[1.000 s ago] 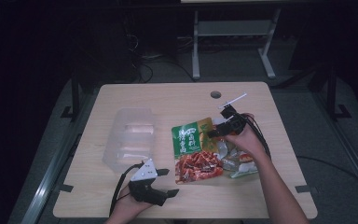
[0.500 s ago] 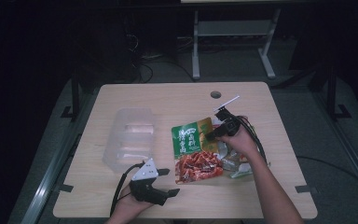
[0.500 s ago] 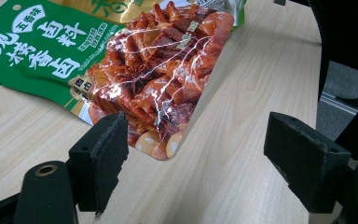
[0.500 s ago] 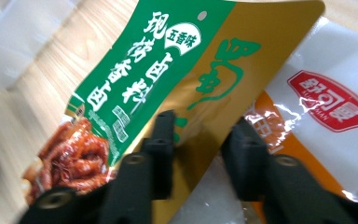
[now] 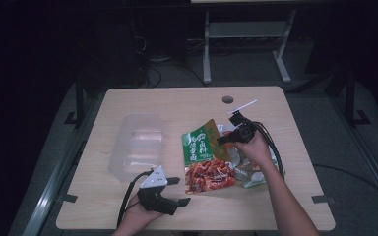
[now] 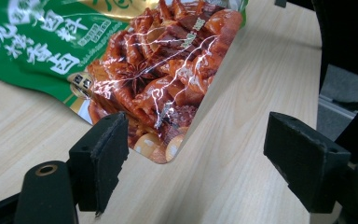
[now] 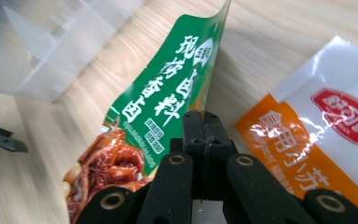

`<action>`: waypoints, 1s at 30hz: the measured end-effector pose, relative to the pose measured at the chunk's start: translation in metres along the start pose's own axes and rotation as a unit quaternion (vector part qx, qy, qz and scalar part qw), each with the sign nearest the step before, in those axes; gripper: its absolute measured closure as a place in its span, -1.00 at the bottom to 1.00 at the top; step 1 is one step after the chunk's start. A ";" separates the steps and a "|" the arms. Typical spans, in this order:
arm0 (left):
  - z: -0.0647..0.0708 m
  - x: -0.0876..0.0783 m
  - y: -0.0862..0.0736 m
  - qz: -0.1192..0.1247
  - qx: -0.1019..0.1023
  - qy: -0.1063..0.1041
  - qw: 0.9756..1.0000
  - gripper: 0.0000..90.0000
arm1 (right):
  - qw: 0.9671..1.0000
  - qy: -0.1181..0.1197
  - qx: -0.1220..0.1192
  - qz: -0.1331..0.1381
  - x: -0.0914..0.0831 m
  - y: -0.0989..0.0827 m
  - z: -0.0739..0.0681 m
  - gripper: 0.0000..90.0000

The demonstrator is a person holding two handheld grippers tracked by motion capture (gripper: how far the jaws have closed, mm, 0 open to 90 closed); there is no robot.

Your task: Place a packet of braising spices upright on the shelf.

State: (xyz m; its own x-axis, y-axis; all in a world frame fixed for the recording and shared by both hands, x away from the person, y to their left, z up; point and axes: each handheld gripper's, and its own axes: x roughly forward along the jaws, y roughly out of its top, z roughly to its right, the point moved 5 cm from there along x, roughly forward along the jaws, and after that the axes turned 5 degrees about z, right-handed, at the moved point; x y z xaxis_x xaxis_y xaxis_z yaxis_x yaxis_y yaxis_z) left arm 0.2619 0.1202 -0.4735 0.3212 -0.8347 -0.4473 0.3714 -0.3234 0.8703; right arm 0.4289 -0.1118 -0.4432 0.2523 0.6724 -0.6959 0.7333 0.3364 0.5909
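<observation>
We note the right gripper (image 5: 225,138) just clenched its jaws on the green sauce packet (image 5: 204,156); the left gripper (image 5: 177,191) rests released on the counter (image 5: 177,101).

The right tongs (image 5: 230,132) have just closed, jaws pressed together, forearm reaching in from below. The left tongs (image 5: 177,191) lie low near the counter's front edge, jaws wide apart.

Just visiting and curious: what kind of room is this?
Probably a lab or workshop, not a kitchen: a bare wooden table stands in a dark room, cables lie on the floor, and a metal stand stands behind.
</observation>
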 end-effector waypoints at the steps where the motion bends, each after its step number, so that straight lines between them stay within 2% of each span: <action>1: 0.000 0.000 0.001 0.004 -0.001 0.000 1.000 -0.52 | 1.000 0.001 -0.004 0.005 -0.003 0.001 -0.003 1.00; 2: -0.001 0.000 0.002 -0.002 0.003 -0.002 1.000 -0.52 | 1.000 0.004 -0.013 0.017 -0.009 0.002 -0.010 1.00; 3: 0.000 0.001 0.003 0.003 -0.004 -0.002 1.000 -0.52 | 0.999 0.004 -0.021 0.025 -0.012 0.003 -0.012 1.00; 4: 0.000 0.001 0.004 0.001 0.000 0.000 1.000 -0.52 | 0.999 0.004 -0.021 0.025 -0.012 0.003 -0.012 1.00; 5: 0.000 0.003 0.006 0.004 -0.001 0.000 1.000 -0.52 | 0.999 0.009 -0.027 0.040 -0.020 0.004 -0.020 1.00; 7: 0.001 0.006 0.009 0.006 -0.010 -0.002 1.000 -0.52 | 0.998 0.012 -0.030 0.045 -0.024 0.005 -0.024 1.00; 10: 0.001 0.011 0.013 0.010 -0.012 0.011 1.000 -0.54 | 0.997 0.012 -0.046 0.062 -0.036 0.006 -0.033 1.00; 12: 0.000 0.015 0.018 0.019 -0.022 0.017 0.999 -0.57 | 0.995 0.009 -0.062 0.077 -0.049 0.006 -0.040 1.00; 13: 0.000 0.017 0.020 0.024 -0.026 0.020 0.999 -0.57 | 0.995 0.009 -0.062 0.077 -0.049 0.006 -0.040 1.00; 15: -0.005 0.022 0.026 0.025 -0.023 0.030 0.999 -0.59 | 0.993 0.010 -0.076 0.089 -0.059 0.004 -0.045 1.00; 17: -0.010 0.027 0.030 0.030 -0.026 0.034 0.999 -0.59 | 0.992 0.010 -0.077 0.094 -0.063 0.003 -0.047 1.00; 18: -0.016 0.033 0.034 0.032 -0.039 0.036 0.998 -0.59 | 0.991 0.007 -0.088 0.103 -0.068 0.000 -0.048 1.00; 19: -0.016 0.033 0.034 0.032 -0.039 0.036 0.998 -0.59 | 0.991 0.007 -0.088 0.103 -0.068 0.000 -0.048 1.00; 20: -0.020 0.038 0.035 0.037 -0.055 0.039 0.997 -0.59 | 0.990 0.004 -0.091 0.106 -0.069 -0.001 -0.049 1.00; 21: -0.025 0.041 0.036 0.042 -0.056 0.043 0.997 -0.59 | 0.990 0.001 -0.093 0.108 -0.071 -0.004 -0.049 1.00; 23: -0.030 0.046 0.037 0.044 -0.075 0.048 0.995 -0.59 | 0.989 -0.001 -0.096 0.116 -0.075 -0.009 -0.048 1.00; 25: -0.035 0.054 0.038 0.044 -0.084 0.049 0.994 -0.58 | 0.987 0.000 -0.101 0.121 -0.077 -0.010 -0.048 1.00; 27: -0.040 0.063 0.037 0.038 -0.096 0.043 0.994 -0.50 | 0.985 0.008 -0.105 0.135 -0.080 -0.013 -0.048 1.00; 28: -0.042 0.066 0.036 0.035 -0.105 0.033 0.993 -0.46 | 0.984 0.010 -0.107 0.139 -0.081 -0.015 -0.048 1.00; 30: -0.045 0.072 0.036 0.033 -0.133 0.022 0.990 -0.40 | 0.983 0.012 -0.107 0.147 -0.081 -0.018 -0.047 1.00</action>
State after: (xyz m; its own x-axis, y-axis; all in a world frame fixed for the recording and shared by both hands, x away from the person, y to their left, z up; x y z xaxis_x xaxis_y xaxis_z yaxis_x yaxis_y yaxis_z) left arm 0.3378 0.0684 -0.4840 0.3879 -0.8278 -0.4053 0.5625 -0.1357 0.8156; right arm 0.3652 -0.1416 -0.3781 0.4155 0.7763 -0.4740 0.4803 0.2552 0.8391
